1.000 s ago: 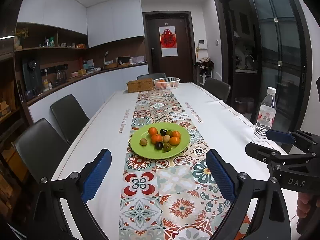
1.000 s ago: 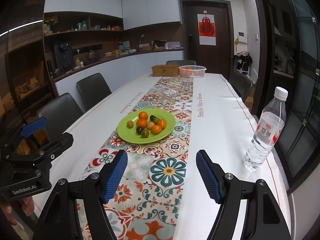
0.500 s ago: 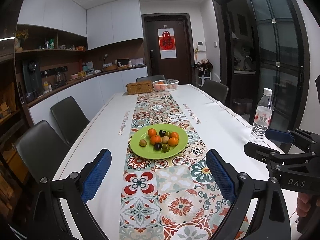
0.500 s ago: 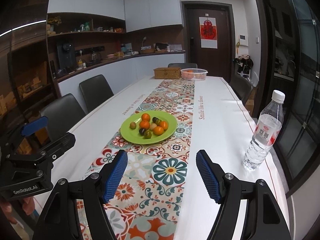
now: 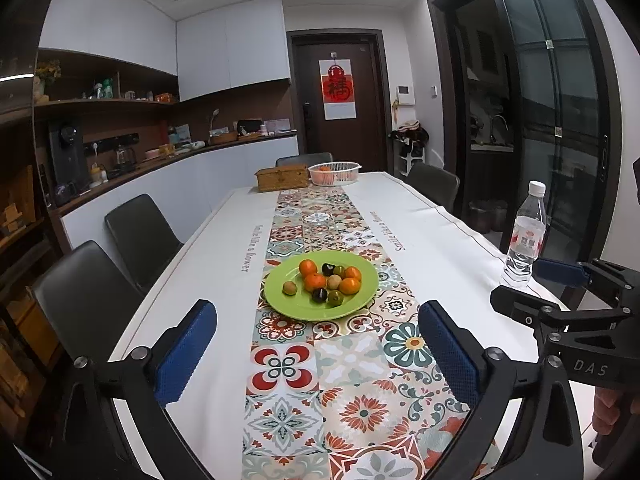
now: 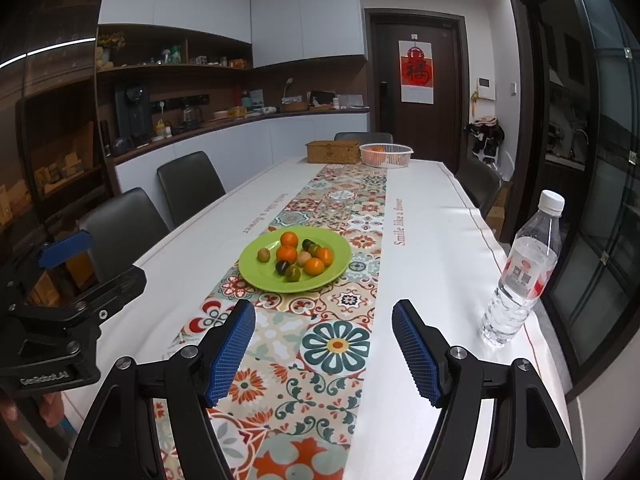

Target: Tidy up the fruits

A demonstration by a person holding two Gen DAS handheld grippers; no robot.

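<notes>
Fruits sit on green plate, mid desk on patterned runner. My left fingers opening wide, nothing btwn; right fingers apart, empty. Bottle far right.

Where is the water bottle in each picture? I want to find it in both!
Left wrist view: the water bottle stands at the far right, near the table's edge, just behind the right gripper.
Right wrist view: it stands at the right, beyond this gripper's right-hand finger.
Shared landmark: the green plate of fruit on the patterned runner, to the left of the bottle in both views.
</notes>
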